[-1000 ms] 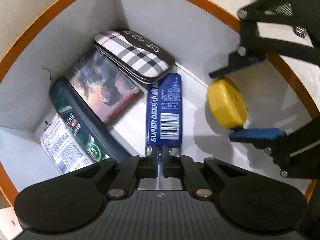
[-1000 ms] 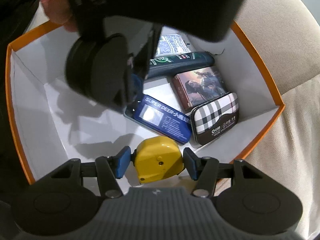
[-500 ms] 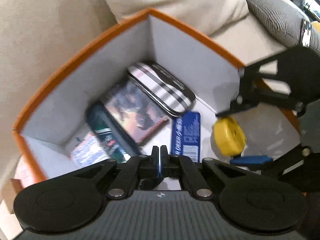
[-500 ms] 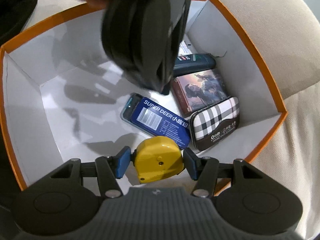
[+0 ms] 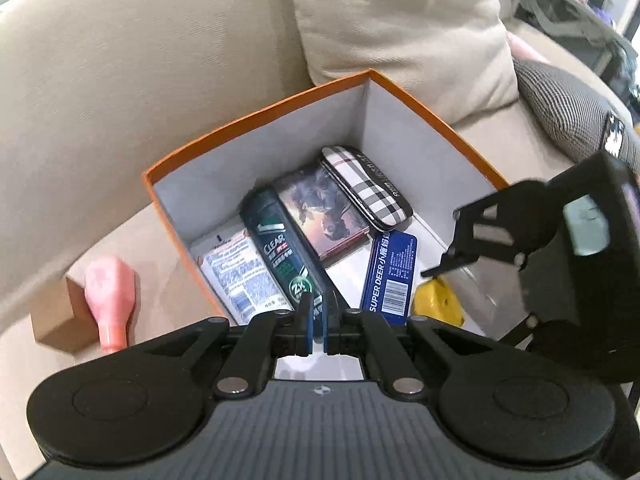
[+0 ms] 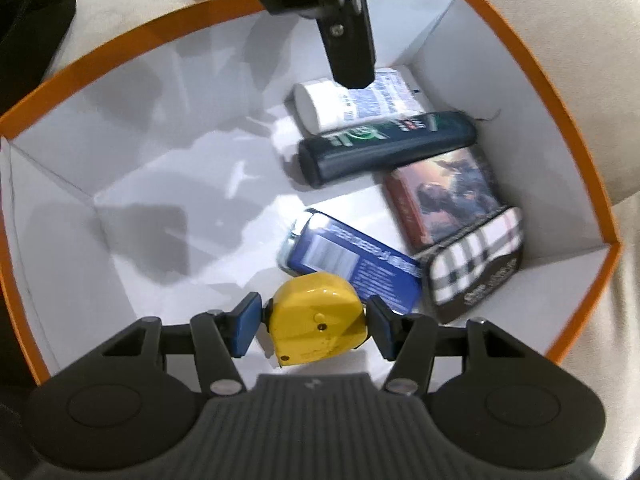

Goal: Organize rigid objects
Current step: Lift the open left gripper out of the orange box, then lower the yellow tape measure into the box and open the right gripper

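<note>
Beige sofa (image 5: 140, 92) underneath everything, with a beige cushion (image 5: 400, 24) and a houndstooth cushion (image 5: 568, 112) at the back.

Orange box (image 5: 256, 114) with white inner walls sitting on the seat, open at the top.

Along one side of the box floor, lying in a row:
- white bottle (image 6: 348, 100) with blue print, nearest the corner
- dark green CLEAR shampoo bottle (image 6: 384, 144), touching the white bottle
- picture-covered book (image 6: 444, 196) just beside the shampoo
- plaid-patterned case (image 6: 476, 264), partly over the book's edge
- blue SUPER DEER tin (image 6: 352, 260), flat on the floor, near the book and the case

Right gripper (image 6: 314, 320) pointing steeply down inside the box, clamped on a yellow tape measure (image 6: 316, 320), blue pads pressing its two sides. Tape measure low over the box floor, just beside the blue tin; contact with the floor impossible to judge.

Left gripper (image 5: 317, 326) above the box, jaws pressed together with nothing between them.

Outside the box on the sofa seat: small brown cardboard box (image 5: 56, 320) and a pink bottle (image 5: 112, 300) leaning against it.
</note>
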Available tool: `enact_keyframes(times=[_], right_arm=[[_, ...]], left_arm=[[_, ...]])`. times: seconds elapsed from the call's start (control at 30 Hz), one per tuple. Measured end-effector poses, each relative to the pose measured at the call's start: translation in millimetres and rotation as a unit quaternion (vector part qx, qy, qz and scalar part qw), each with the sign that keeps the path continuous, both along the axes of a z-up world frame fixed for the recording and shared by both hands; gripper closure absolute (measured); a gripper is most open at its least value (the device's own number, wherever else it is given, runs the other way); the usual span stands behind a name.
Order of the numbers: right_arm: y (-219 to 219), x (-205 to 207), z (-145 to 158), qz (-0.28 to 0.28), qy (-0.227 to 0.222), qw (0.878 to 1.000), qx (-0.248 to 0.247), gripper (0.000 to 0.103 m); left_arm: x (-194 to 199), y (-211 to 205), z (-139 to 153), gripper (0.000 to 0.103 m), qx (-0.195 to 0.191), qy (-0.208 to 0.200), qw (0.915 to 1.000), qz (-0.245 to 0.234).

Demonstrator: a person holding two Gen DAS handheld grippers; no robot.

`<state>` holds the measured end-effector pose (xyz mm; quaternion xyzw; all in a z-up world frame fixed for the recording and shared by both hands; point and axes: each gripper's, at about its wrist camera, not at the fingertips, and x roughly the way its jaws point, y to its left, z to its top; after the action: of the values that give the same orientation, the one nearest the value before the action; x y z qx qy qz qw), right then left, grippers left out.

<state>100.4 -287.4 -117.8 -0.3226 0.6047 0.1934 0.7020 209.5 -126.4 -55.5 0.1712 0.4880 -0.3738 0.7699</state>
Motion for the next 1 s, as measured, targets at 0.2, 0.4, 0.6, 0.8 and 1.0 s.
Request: enact_keyframes(times=[0.2, 0.4, 0.6, 0.8, 1.0], right_arm=[[9.5, 10.7, -15.5, -0.052, 0.0, 0.999, 0.012, 0.044], [6.4, 23.7, -17.4, -0.174, -0.037, 0.984, 0.023, 0.044], [-7.3, 32.4, -17.7, -0.257, -0.067, 0.964, 0.016, 0.045], [-17.5, 30.7, -12.0, -0.232, -0.067, 0.97, -0.022, 0.045], [-7.4, 11.0, -8.8, -0.102, -0.08, 0.986, -0.108, 0.045]], left_arm=[[-4.7, 18.3, -0.8, 0.1, -0.019, 0.01, 0.9995, 0.024], [-1.5, 32.5, 3.6, 0.1, -0.041, 0.011, 0.9982, 0.043], [-2.5, 33.0, 3.7, 0.1, -0.044, 0.004, 0.9981, 0.043], [-6.0, 36.9, 7.5, 0.099, -0.053, -0.002, 0.9976, 0.044], [-11.6, 40.4, 8.3, 0.1, -0.059, 0.0, 0.9971, 0.049]])
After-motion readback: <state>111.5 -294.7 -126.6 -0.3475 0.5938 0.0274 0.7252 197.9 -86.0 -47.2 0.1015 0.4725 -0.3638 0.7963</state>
